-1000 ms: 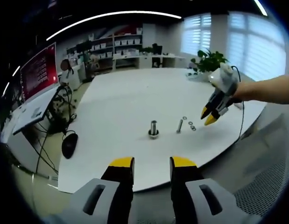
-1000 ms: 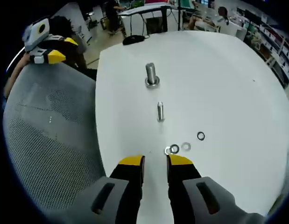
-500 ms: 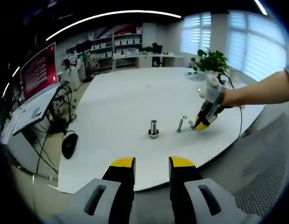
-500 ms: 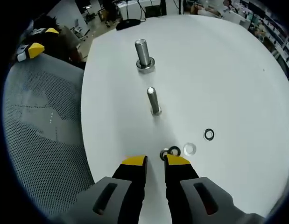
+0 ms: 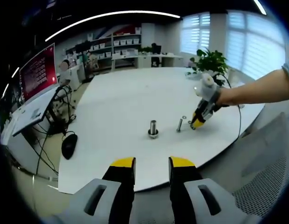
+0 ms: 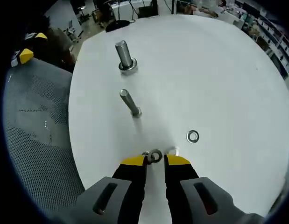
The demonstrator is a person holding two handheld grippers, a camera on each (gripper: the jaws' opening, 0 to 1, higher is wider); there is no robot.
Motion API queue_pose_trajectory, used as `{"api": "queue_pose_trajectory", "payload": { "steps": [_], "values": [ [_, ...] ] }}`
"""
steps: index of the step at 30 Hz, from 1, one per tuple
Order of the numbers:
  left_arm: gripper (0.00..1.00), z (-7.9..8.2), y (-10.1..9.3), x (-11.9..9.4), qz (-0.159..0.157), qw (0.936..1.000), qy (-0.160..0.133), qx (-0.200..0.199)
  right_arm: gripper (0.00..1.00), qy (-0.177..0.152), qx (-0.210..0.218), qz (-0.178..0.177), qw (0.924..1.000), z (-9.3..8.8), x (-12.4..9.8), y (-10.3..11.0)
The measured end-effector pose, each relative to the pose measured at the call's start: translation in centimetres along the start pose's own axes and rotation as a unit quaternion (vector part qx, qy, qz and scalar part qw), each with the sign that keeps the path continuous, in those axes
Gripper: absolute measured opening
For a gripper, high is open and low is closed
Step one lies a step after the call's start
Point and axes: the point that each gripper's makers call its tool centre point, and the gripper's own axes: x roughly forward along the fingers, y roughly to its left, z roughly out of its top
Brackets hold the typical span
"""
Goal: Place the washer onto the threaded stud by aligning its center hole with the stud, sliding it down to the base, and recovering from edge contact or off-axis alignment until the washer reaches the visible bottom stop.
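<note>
White table (image 6: pixel 219 70) carries stud (image 6: pixel 124 58) and bolt (image 6: pixel 130 103). Right gripper (image 6: pixel 155 160), jaws parted, straddles washer (image 6: pixel 156 156): pickup step. Left gripper (image 5: pixel 151 162) idles open. Next: close, lift, align over stud.

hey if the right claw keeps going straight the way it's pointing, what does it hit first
Most likely the washer lying on the white table, right at the tips of the right claw. Its jaws stand slightly apart on either side of it. Depth is hard to judge; they may already touch.
</note>
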Motion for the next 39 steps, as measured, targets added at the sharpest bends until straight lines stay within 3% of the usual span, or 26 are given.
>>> {"api": "queue_pose_trajectory", "payload": {
  "steps": [13,31,39],
  "values": [
    [0.26,0.0,0.0,0.0,0.001,1.0000,0.001,0.000,0.14,-0.003,0.000,0.005,1.0000,0.1,-0.3,-0.1],
    [0.26,-0.2,0.1,0.1,0.004,1.0000,0.007,0.001,0.14,-0.048,-0.038,0.010,0.9981,2.9,-3.4,1.1],
    [0.26,-0.3,0.2,0.1,0.005,1.0000,0.008,0.001,0.14,-0.095,-0.053,0.018,0.9939,5.1,-4.6,2.8]
  ]
}}
